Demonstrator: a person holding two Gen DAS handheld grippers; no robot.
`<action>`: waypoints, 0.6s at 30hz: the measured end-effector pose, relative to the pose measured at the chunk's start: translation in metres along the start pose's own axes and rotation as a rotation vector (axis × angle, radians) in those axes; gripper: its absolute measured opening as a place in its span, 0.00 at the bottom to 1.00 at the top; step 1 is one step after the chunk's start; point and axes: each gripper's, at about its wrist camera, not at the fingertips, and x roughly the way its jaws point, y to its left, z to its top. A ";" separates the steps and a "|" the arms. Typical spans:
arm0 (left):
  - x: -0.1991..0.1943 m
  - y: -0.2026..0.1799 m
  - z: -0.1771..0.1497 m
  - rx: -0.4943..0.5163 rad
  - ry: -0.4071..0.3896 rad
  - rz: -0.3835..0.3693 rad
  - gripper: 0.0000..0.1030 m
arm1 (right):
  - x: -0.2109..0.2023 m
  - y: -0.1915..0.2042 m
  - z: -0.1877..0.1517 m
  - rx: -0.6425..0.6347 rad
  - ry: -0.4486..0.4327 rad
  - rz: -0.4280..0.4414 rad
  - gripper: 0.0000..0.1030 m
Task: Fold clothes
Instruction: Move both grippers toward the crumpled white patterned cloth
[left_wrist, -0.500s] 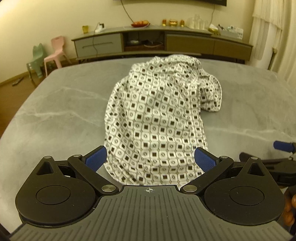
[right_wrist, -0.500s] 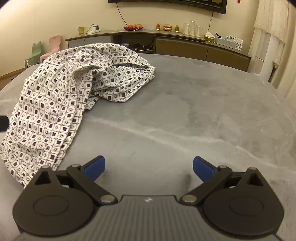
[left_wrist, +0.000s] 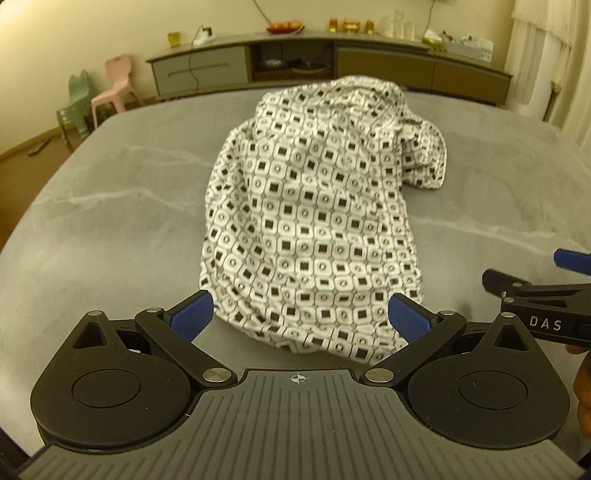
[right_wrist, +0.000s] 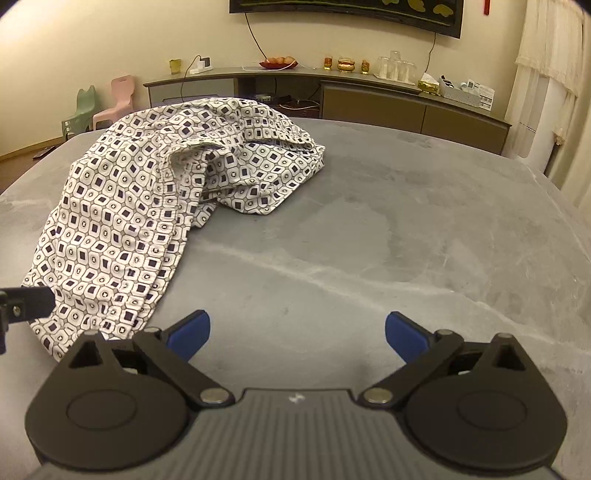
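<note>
A wide grey table (left_wrist: 110, 221) with pale marble veins fills the room's near part, and a long low sideboard (right_wrist: 369, 99) runs along the far wall. A white garment (left_wrist: 310, 229) printed with dark squares lies crumpled in a long heap on the table, its near end just ahead of the left gripper (left_wrist: 301, 319) and its far end bunched to the right. The left gripper's blue fingers (left_wrist: 192, 314) stand wide, with nothing pressed between them. The right gripper (right_wrist: 297, 332) hangs over bare table to the right of the garment, its fingers wide and empty. Two small plastic chairs (right_wrist: 107, 103) stand far left
</note>
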 end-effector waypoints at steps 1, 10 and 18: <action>0.000 0.000 0.000 0.006 0.009 0.003 0.92 | 0.000 0.001 0.000 -0.003 -0.001 0.002 1.00; -0.010 0.004 -0.007 0.025 -0.026 -0.034 0.92 | -0.001 0.008 -0.001 -0.019 -0.017 0.037 1.00; -0.012 0.007 -0.011 0.008 -0.026 -0.059 0.67 | -0.008 0.010 0.001 -0.013 -0.046 0.086 0.88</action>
